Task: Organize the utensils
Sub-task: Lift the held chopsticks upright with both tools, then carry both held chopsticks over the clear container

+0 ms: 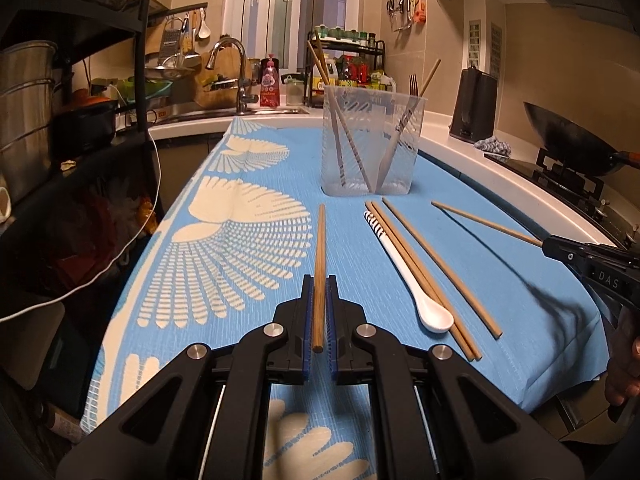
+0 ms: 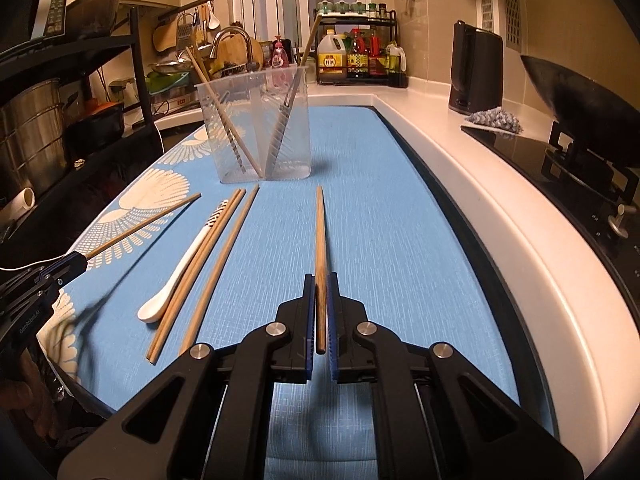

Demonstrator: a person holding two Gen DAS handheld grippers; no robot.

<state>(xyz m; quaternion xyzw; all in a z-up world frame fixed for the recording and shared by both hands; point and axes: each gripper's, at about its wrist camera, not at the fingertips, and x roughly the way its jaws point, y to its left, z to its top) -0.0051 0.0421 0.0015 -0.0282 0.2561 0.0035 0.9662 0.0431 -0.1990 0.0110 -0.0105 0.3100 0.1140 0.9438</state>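
My left gripper (image 1: pixel 319 285) is shut on a wooden chopstick (image 1: pixel 320 248) that points forward above the blue cloth (image 1: pixel 260 184). My right gripper (image 2: pixel 320 283) is shut on another wooden chopstick (image 2: pixel 319 236), also pointing forward. Each gripper shows in the other's view, the right gripper (image 1: pixel 545 245) in the left wrist view and the left gripper (image 2: pixel 85 258) in the right wrist view. A clear divided holder (image 1: pixel 372 140) stands ahead with chopsticks and a fork in it. On the cloth lie a white spoon (image 1: pixel 416 285) and three loose chopsticks (image 1: pixel 436 260).
A sink with a faucet (image 1: pixel 236 76) is at the back left, beside a black shelf rack (image 1: pixel 80 80) with pots. A bottle rack (image 2: pixel 356 52), a black kettle (image 2: pixel 474 68) and a wok (image 2: pixel 580 96) on the stove line the white counter on the right.
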